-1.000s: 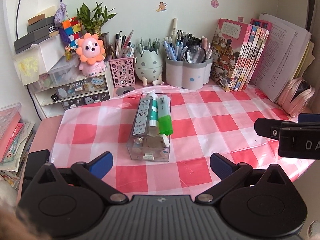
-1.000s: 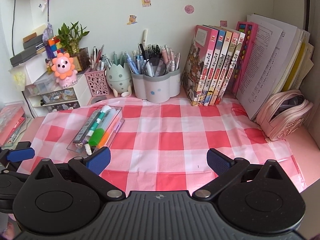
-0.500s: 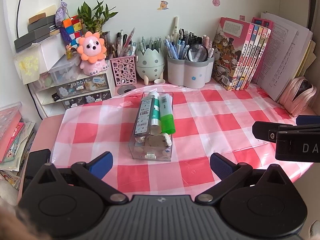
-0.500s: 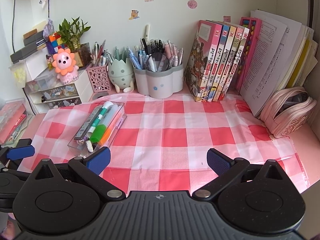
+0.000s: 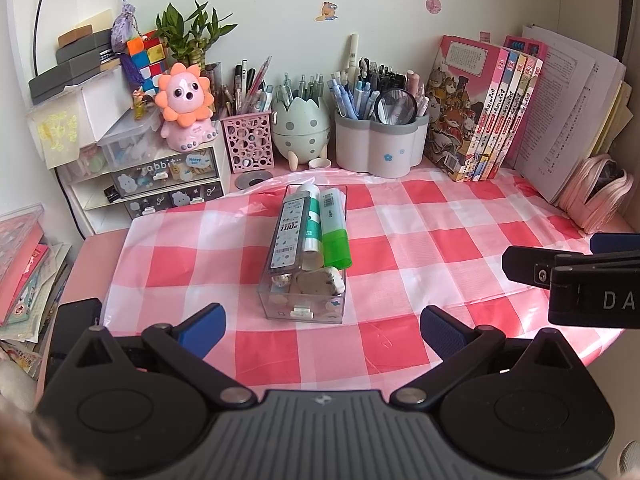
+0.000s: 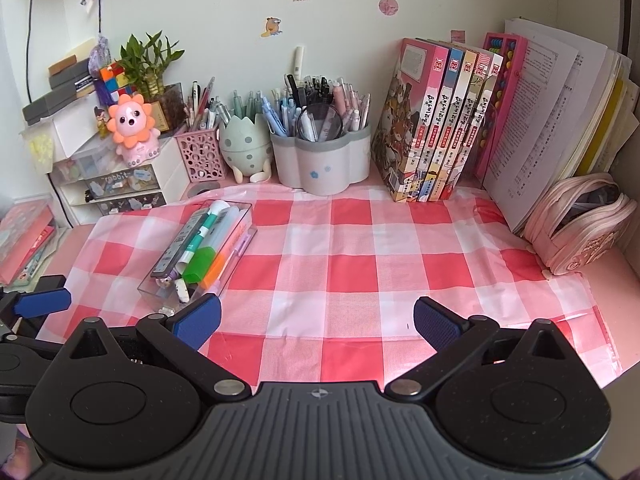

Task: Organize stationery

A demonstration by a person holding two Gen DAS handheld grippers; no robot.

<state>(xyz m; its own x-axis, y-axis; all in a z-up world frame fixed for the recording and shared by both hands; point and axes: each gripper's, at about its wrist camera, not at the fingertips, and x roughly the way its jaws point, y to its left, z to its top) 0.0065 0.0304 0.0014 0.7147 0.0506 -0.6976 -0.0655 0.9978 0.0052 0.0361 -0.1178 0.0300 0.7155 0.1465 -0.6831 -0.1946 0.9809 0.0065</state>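
A clear plastic box [image 5: 304, 304] lies on the red-and-white checked cloth [image 5: 420, 248], full of stationery: a black lead case [image 5: 289, 230], a teal pen, a green-capped marker [image 5: 335, 236] and an eraser [image 5: 320, 280]. The box also shows in the right wrist view [image 6: 200, 256], left of centre. My left gripper [image 5: 322, 326] is open and empty, just in front of the box. My right gripper [image 6: 316, 320] is open and empty over the cloth, to the right of the box; it shows at the right edge of the left wrist view [image 5: 576, 276].
Along the back wall stand a pink mesh pen cup [image 5: 248, 142], an egg-shaped holder [image 5: 302, 128], a grey flower-shaped holder [image 5: 380, 144], upright books [image 5: 480, 116] and loose papers. A small drawer unit [image 5: 160, 184] stands left, a pink pencil case [image 6: 580, 232] right.
Both grippers have drawn back slightly from the desk, so the box and back row sit a little lower and farther in view. Nothing on the desk has moved.
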